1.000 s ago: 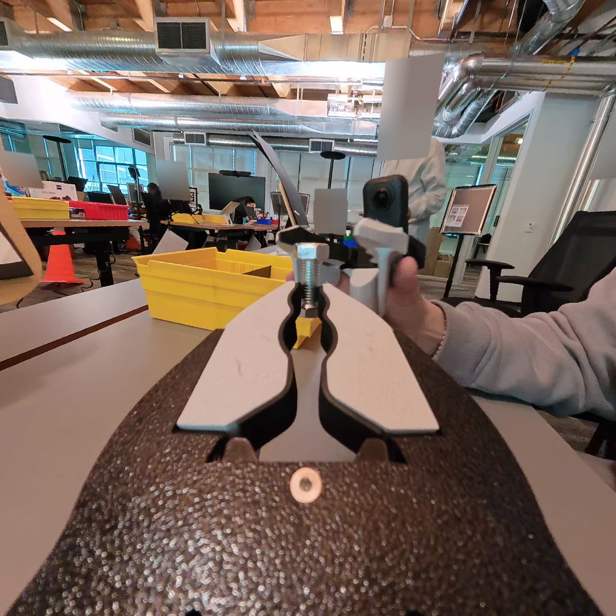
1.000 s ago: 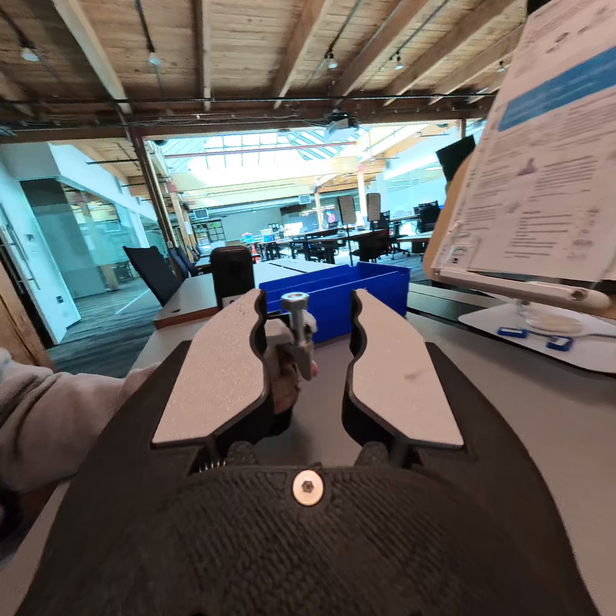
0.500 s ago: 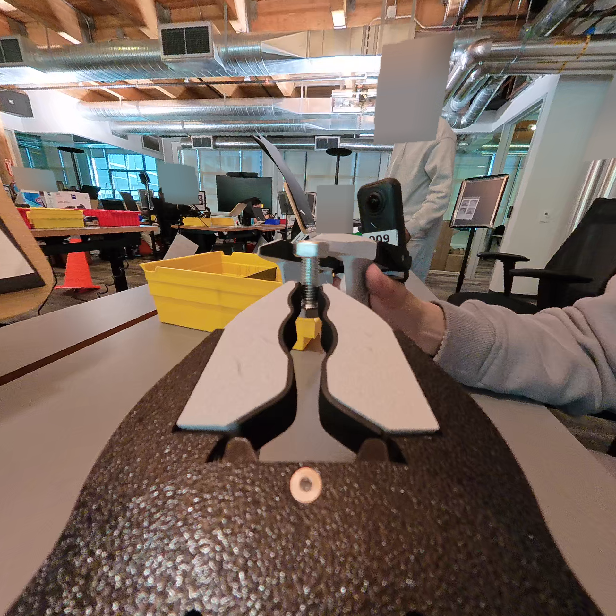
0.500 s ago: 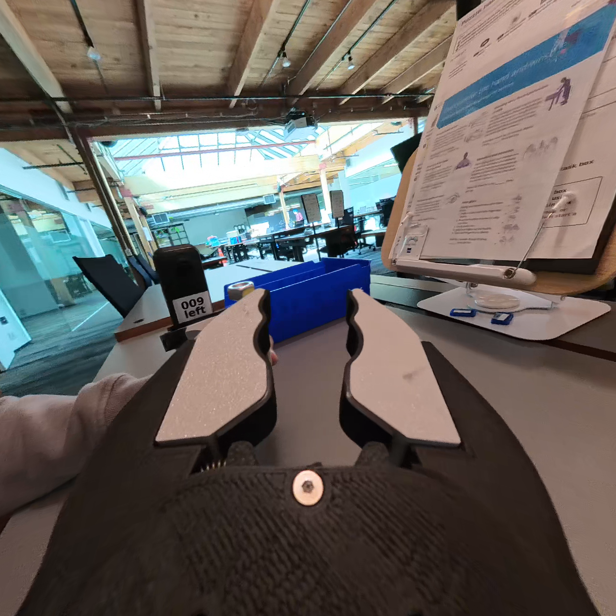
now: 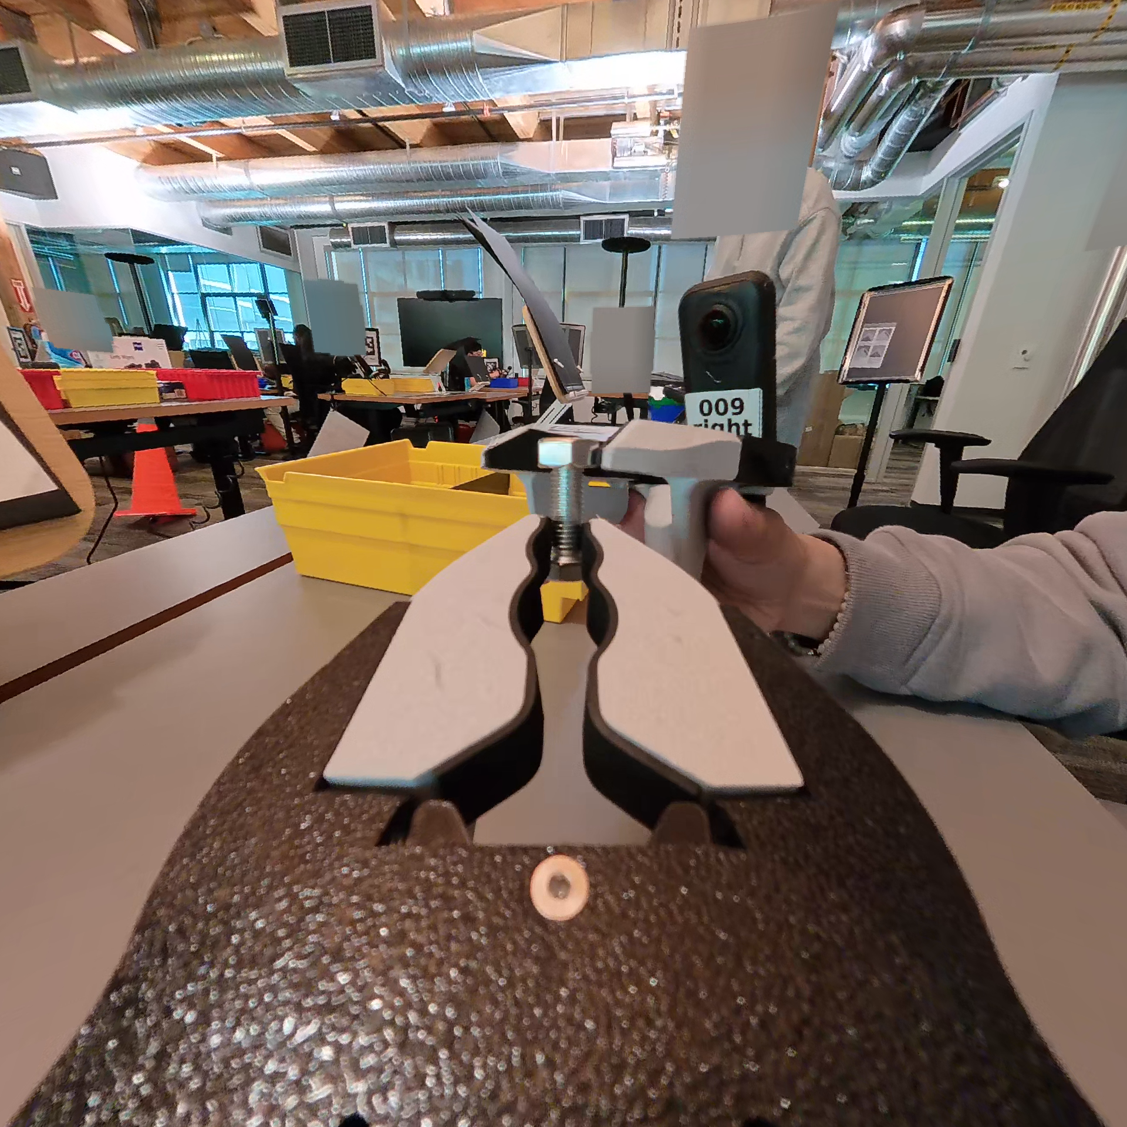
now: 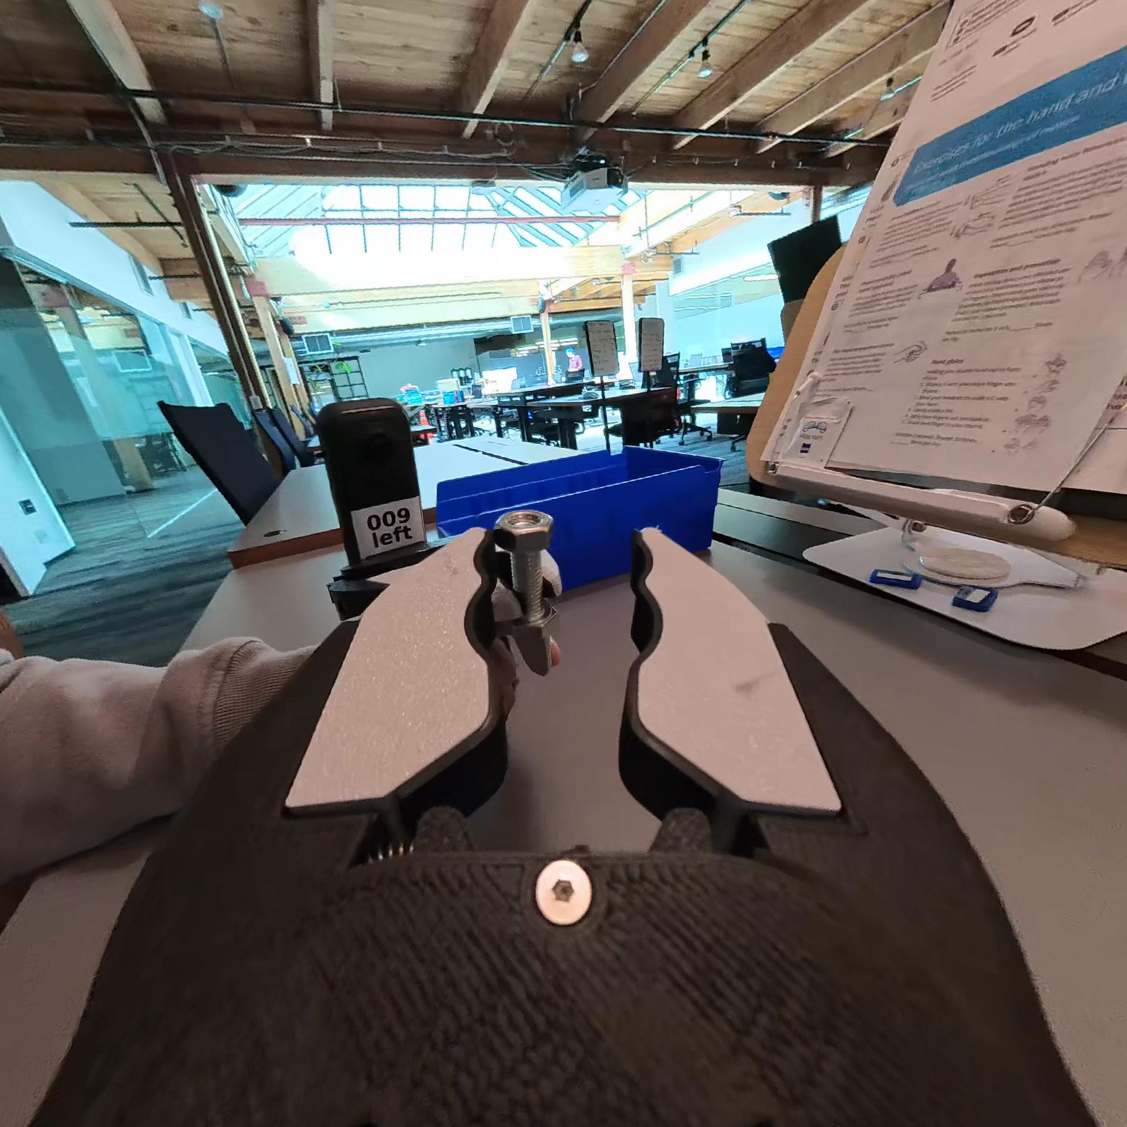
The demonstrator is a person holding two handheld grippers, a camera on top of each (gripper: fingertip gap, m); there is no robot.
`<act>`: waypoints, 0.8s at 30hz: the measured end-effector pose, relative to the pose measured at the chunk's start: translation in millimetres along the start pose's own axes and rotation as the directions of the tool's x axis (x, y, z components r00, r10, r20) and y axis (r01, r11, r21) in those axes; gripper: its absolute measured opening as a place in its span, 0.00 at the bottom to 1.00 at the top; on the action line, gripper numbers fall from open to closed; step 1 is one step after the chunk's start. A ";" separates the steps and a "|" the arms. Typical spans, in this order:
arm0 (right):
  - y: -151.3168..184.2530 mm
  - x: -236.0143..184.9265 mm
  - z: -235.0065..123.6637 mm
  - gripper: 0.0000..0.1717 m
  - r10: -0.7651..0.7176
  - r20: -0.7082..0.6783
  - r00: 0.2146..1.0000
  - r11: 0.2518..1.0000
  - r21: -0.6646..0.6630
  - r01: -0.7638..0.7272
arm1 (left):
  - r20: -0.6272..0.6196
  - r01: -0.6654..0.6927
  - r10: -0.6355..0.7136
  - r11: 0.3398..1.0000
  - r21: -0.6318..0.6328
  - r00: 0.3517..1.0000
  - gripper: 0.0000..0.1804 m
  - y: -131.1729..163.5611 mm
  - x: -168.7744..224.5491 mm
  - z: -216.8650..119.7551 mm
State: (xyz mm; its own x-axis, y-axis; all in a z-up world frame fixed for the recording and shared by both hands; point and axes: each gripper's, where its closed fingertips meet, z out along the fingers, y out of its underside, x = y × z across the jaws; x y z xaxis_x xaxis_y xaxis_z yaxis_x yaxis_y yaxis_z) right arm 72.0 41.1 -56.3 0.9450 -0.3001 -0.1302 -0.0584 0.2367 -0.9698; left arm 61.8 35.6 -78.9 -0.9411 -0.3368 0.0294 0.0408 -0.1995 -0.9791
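My left gripper (image 5: 564,530) is shut on the threaded shaft of a silver bolt (image 5: 564,518) and holds it upright above the grey table (image 5: 183,701). A hex nut (image 6: 523,530) sits at the bolt's top end. My right gripper (image 6: 561,540) is open, level with the nut. The nut stands between its fingers, close against the left finger (image 6: 427,640) and well apart from the right one. In the left wrist view the right gripper's fingers (image 5: 671,454) lie flat on either side of the bolt's top. A hand (image 5: 762,561) holds that gripper.
A yellow bin (image 5: 390,512) stands on the table behind the bolt in the left wrist view. A blue bin (image 6: 585,500) stands ahead in the right wrist view, with a tilted document stand (image 6: 976,305) to its right. A person (image 5: 793,305) and an office chair (image 5: 1037,475) are beyond. The tips of both grippers are at nearly the same place.
My right gripper swung aside, so the bolt slipped behind its left finger, then came back with the nut between its slightly narrowed fingers. My left gripper kept its hold on the bolt.
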 end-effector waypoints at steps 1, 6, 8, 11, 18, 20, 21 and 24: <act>-1.3 1.5 -1.5 0.24 0.001 0.002 1.000 1.000 0.006 -0.001 | 0.001 0.004 -0.004 1.000 0.009 1.000 0.05 -1.4 -0.6 -0.9; -11.5 7.9 -10.4 0.22 0.047 0.025 0.999 0.998 0.043 -0.048 | 0.006 0.012 -0.012 1.000 0.022 1.000 0.05 -3.5 -3.3 -4.4; -13.0 -0.3 -8.3 0.22 0.051 0.060 0.997 0.997 0.054 -0.054 | 0.009 0.007 -0.007 1.000 0.012 1.000 0.05 -1.5 -3.2 -3.3; -4.8 -10.9 -0.4 0.23 0.001 0.058 0.998 1.000 0.016 -0.002 | 0.009 -0.009 0.009 1.000 -0.006 1.000 0.05 1.6 -1.5 -1.1; 0.9 -5.1 4.0 0.18 0.003 -0.028 1.000 1.000 0.019 -0.002 | 0.038 -0.019 0.019 1.000 -0.016 0.999 0.05 3.4 -4.8 -0.9; 3.6 -5.9 4.8 0.17 0.000 -0.024 1.000 1.000 0.008 0.000 | 0.042 -0.025 0.025 1.000 -0.018 0.999 0.05 3.5 -4.7 -0.8; 3.6 -5.1 4.8 0.17 -0.004 -0.032 0.999 1.000 0.008 0.004 | 0.041 -0.029 0.030 0.999 -0.022 0.999 0.05 4.0 -4.2 -0.5; 0.1 -2.2 2.8 0.18 0.000 -0.044 0.999 1.000 0.020 0.001 | 0.044 -0.038 0.039 0.999 -0.027 0.998 0.05 4.4 -3.6 0.1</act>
State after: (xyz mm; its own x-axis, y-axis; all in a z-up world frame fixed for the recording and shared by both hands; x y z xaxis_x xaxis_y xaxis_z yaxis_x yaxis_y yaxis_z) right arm 70.8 44.4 -55.5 0.9300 -0.3404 -0.1387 -0.0507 0.2551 -0.9656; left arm 65.4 35.9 -83.4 -0.9231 -0.3845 -0.0001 0.0674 -0.1617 -0.9845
